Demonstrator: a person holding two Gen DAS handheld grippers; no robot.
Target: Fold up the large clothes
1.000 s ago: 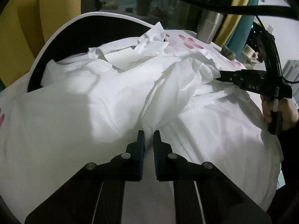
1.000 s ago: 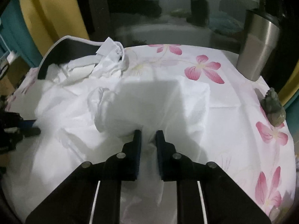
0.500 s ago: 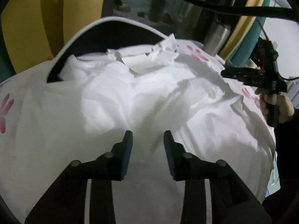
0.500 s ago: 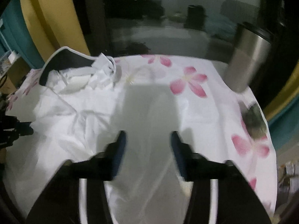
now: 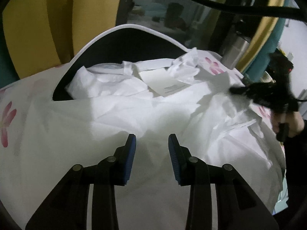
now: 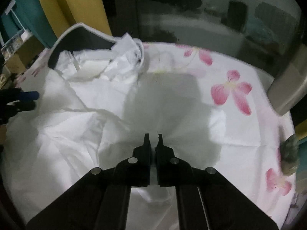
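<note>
1. The white garment [image 5: 119, 126] lay spread and rumpled across the flowered tablecloth [image 6: 239, 126], reaching from the near edge out towards twelve o'clock in both wrist views.
2. Its collar end [image 5: 172, 71] was bunched in a heap at twelve o'clock by the dark curved chair back [image 5: 134, 44], a paper tag [image 5: 165, 82] lying on top.
3. The left gripper [image 5: 152, 143] hung over the cloth with its blue-padded fingers apart, nothing pinched between them.
4. The right gripper [image 6: 153, 141] had just been closing, and its fingers stood together on a pinch of the white fabric, creases fanning out from the tips.
5. No tidy fold showed anywhere: sleeves and hem could not be told apart in the wrinkles.
6. By my reading the job was at an early stage; flattening and every fold looked left to do.
7. A steel tumbler [image 6: 287, 88] stood at two o'clock in the right view, clear of the garment.
</note>
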